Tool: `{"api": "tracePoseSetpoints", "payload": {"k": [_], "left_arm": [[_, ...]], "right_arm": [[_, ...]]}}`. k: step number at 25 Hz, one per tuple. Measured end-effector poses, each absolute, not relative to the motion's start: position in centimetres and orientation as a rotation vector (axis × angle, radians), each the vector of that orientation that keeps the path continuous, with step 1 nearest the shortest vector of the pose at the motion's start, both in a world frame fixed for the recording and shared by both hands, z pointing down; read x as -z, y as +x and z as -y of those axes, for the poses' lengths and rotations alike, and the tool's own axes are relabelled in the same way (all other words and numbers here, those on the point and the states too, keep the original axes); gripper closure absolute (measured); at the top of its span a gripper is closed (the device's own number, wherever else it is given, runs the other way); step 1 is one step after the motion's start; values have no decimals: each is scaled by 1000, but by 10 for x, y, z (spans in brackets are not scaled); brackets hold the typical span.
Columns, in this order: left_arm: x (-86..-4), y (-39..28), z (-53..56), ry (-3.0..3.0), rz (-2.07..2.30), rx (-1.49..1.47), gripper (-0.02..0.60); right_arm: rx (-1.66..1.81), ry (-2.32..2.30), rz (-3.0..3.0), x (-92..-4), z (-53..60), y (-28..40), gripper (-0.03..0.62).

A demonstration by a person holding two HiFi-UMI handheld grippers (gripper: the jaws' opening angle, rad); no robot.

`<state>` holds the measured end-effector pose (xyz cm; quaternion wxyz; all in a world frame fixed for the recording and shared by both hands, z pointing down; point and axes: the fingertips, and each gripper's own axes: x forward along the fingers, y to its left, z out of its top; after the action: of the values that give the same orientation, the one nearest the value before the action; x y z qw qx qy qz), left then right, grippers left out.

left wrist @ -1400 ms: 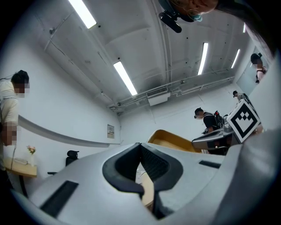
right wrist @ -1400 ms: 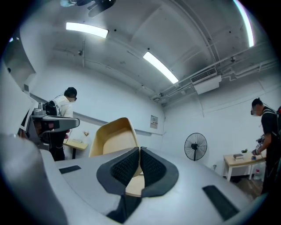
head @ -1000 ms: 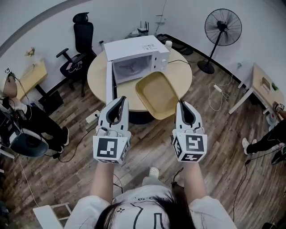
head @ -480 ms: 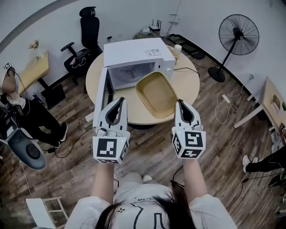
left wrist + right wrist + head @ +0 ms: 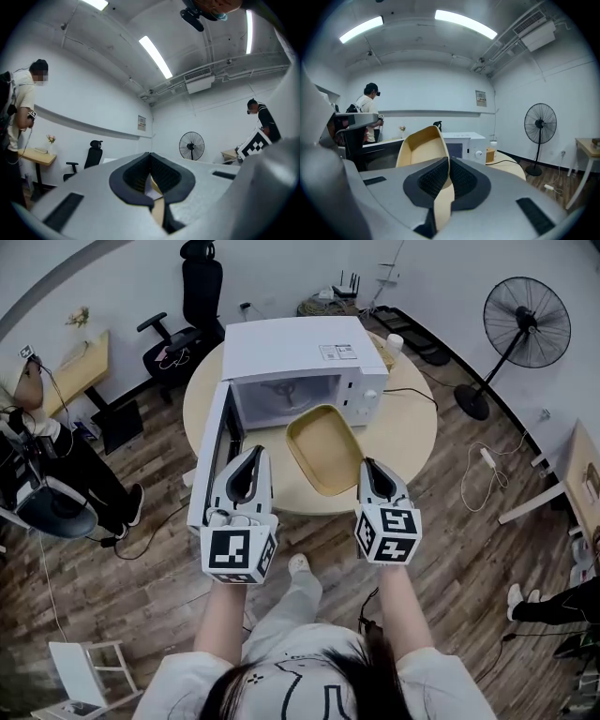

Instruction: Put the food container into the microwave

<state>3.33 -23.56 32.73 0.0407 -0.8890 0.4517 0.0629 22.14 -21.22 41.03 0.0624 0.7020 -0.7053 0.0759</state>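
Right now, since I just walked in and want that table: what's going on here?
A person holds a two-jaw gripper in each hand. The right gripper is shut on the rim of a beige food container and holds it up over the round table, just in front of the white microwave. The microwave's door is swung open. The container is not inside yet. The left gripper is shut on nothing, beside the door.

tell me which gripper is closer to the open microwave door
Left. The left gripper sits right beside the open microwave door, just right of it. The right gripper is farther off, beyond the food container it grips.
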Motion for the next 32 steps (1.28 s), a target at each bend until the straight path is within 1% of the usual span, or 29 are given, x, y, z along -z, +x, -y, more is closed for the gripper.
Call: {"api": "tracePoseSetpoints", "payload": {"k": [9,19,32], "left_arm": [[-340,47,304,-2719,-1471,-188,572],[-354,50,380,-2712,-1564,-162,572],[-361,59,417,-2683,-1600,-152,572]], "right_arm": [[-529,1969,2120,-468,307,223,559],[-893,1900,2061,-512,416,228,559],[-1050,1915,2021,-549,508,230,557]]}}
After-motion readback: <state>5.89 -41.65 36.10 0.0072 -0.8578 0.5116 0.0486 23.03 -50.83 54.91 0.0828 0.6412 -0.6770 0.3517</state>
